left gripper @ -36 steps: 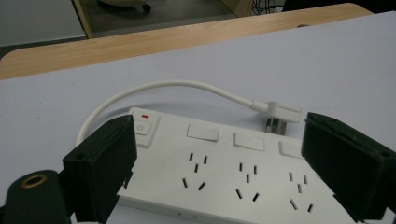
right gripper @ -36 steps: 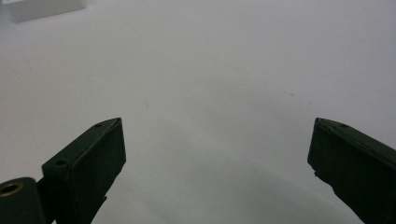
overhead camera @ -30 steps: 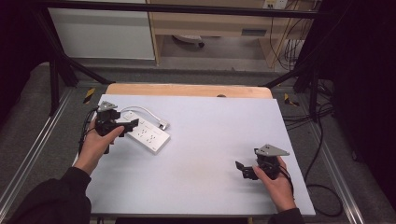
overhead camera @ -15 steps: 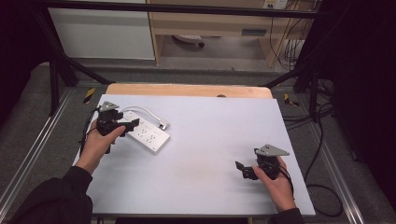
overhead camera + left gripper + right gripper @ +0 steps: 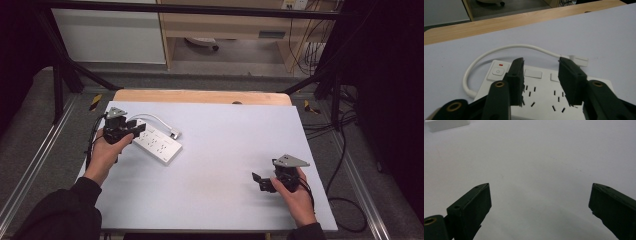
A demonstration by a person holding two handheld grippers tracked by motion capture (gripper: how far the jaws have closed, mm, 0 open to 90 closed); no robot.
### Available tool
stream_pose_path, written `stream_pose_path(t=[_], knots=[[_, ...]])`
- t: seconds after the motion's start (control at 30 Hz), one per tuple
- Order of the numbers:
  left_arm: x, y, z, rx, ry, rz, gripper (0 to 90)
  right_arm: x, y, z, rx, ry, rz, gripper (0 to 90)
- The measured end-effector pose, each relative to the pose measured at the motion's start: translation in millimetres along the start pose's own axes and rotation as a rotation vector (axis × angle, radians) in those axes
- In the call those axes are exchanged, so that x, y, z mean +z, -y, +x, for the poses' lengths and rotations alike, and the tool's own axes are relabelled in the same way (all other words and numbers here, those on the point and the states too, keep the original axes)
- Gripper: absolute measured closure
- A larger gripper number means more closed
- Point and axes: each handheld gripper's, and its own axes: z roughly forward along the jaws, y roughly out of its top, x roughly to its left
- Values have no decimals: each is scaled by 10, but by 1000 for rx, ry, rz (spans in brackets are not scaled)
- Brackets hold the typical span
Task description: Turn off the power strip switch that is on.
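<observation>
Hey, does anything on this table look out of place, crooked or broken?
Nothing looks damaged or spilled. The white power strip lies askew to the table edges, its short cord curled behind it, with the left tool open over it.

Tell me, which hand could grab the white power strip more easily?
Probably the left. The left gripper hangs right over the power strip, jaws open above its sockets. The right gripper sits far across the table, over bare surface.

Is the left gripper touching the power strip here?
Cannot tell. In the left gripper view the left gripper has open jaws over the white power strip, but no contact or gap shows plainly; the high view leaves it unclear too.
</observation>
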Motion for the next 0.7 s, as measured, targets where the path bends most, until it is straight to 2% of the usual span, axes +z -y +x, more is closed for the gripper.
stream_pose_path(t=[0.3,0.7], knots=[[23,-9,6,-4,-5,-8,780,-10,-4,15,-5,-3,-9,48],[85,-65,-13,-20,21,-21,898,-1,-7,26,-10,-3,-3,46]])
